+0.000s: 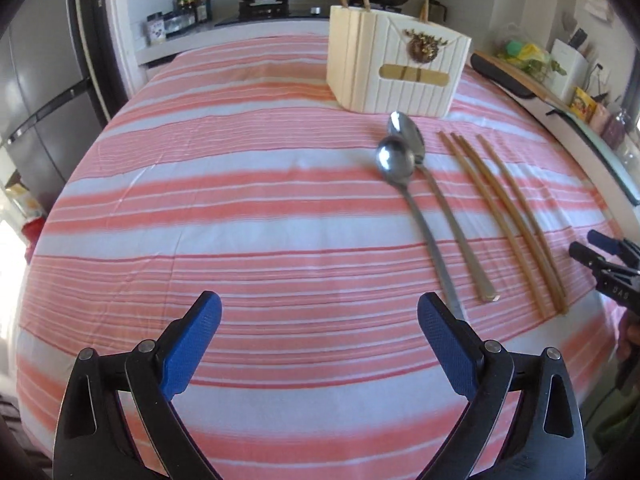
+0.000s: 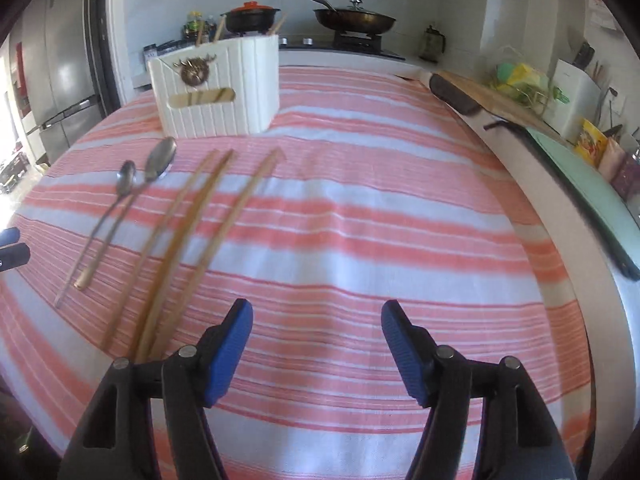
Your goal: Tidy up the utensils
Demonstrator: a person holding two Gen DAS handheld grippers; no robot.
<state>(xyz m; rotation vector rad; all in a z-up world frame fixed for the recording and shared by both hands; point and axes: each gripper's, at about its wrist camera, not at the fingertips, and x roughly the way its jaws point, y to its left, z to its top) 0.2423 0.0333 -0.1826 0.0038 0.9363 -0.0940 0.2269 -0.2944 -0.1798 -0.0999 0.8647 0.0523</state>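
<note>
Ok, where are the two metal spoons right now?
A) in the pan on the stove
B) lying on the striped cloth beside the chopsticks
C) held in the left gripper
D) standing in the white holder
B: both spoons lie flat on the striped cloth, left of the loose chopsticks, in front of the white holder.

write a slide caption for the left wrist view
Open left gripper above a striped cloth, facing two spoons, chopsticks and a white holder.

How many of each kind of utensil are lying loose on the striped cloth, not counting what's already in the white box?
Spoons: 2
Chopsticks: 3
Total: 5 loose utensils, all lying on the striped cloth in front of the white holder.
</note>
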